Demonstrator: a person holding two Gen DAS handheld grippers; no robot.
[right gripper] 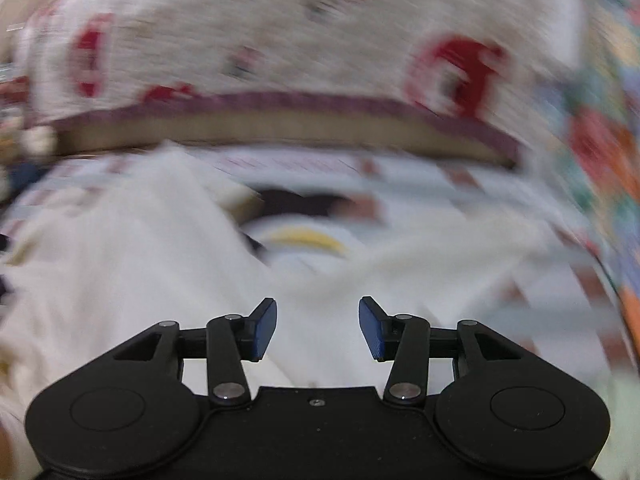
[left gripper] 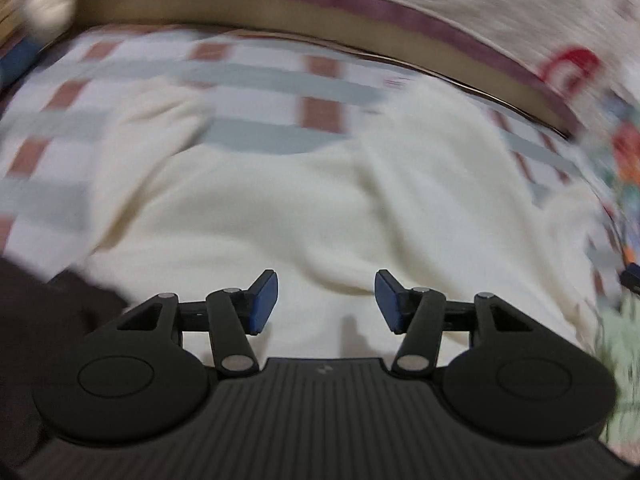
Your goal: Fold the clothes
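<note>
Grippers both spread, holding nothing: left gripper [left gripper: 326, 300] and right gripper [right gripper: 318, 328] hang over the cream garment [left gripper: 320, 200], which lies rumpled on the checked bedsheet [left gripper: 256, 76]. Both views are motion-blurred, so we can't judge fold stage. We'd pinch one fabric layer at an edge, pads square, and keep tension even.

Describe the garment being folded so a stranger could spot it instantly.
Look at the checked sheet with grey and rust stripes. The cream garment lies rumpled across it, ahead of both open tools. It is the only plain, unpatterned cloth; the red-printed fabric hangs behind.
</note>
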